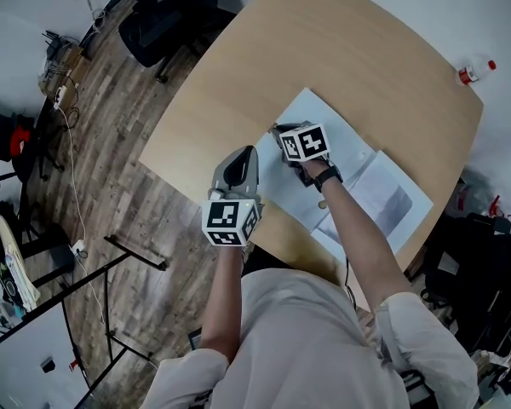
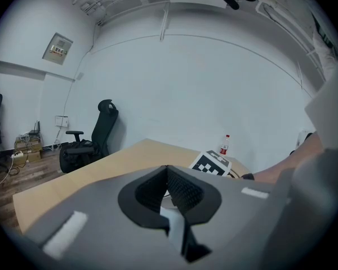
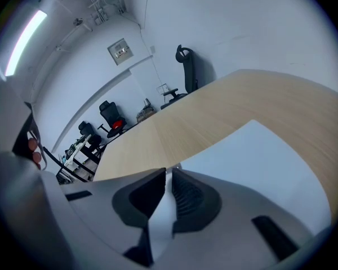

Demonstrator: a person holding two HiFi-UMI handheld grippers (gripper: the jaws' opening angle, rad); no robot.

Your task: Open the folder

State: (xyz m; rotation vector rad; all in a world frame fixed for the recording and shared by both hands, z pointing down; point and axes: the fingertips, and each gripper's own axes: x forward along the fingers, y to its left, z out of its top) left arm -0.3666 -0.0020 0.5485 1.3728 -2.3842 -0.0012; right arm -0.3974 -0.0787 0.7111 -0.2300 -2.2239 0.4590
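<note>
Head view: the pale-blue paper folder (image 1: 319, 116) lies spread on the light wooden table (image 1: 366, 49) with the person's forearm (image 1: 358, 228) crossing it and a red-capped plastic bottle (image 1: 475, 72) at two o'clock; left gripper view: the left gripper (image 2: 168, 170) is pressed together, empty; right gripper view: the right gripper (image 3: 169, 176) pinches the folder's corner.

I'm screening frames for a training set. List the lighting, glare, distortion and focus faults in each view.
Head view: even, soft light, faint shadows, no glare on the table. Left gripper view: black round vignette, fisheye bends the wall lines, close foreground blurred. Right gripper view: same vignette, ceiling strip light blown out, folder evenly lit.
</note>
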